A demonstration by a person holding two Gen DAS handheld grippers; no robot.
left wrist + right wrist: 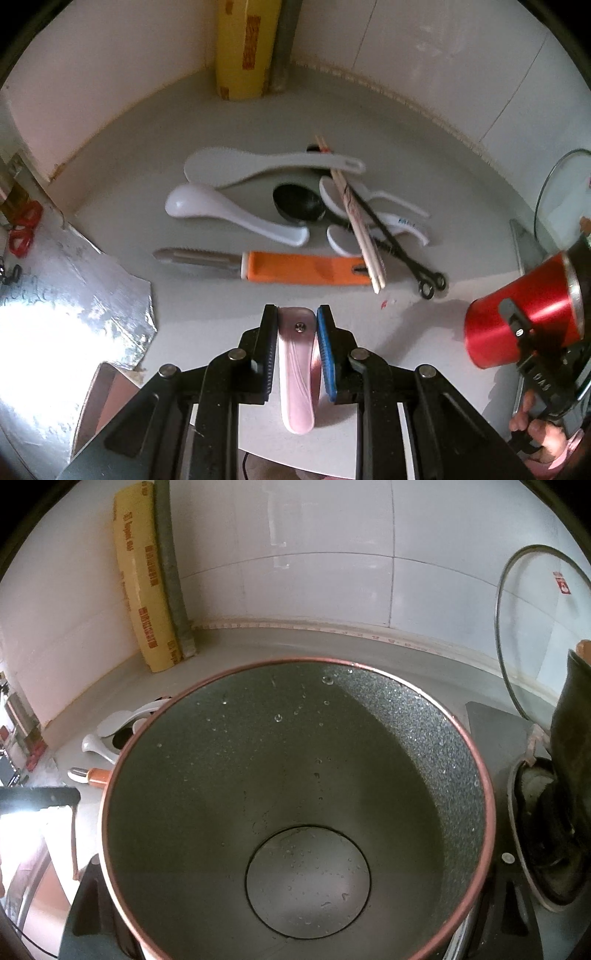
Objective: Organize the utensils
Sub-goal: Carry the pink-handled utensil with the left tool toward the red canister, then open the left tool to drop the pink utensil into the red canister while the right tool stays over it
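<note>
My left gripper [297, 321] is shut on a pink utensil handle [295, 373] with a small screw near its tip, held above the grey counter [221, 110]. Beyond it lies a pile: a white rice paddle [266, 166], a white ladle spoon [229, 214], a black spoon [299, 203], wooden chopsticks [356, 218], small white spoons [373, 201], thin black tongs [402, 247] and an orange-handled peeler [295, 267]. At the right, a hand's right gripper [524, 339] is shut on a red container [517, 295]. Its wet speckled inside [295, 775] fills the right wrist view.
A yellow cling-film roll [245, 48] and a grey pipe [171, 572] stand in the tiled corner. Crumpled foil [66, 295] and red scissor handles [24, 229] are at the left. A glass lid [535, 627] leans on the right wall above a stove burner [546, 830].
</note>
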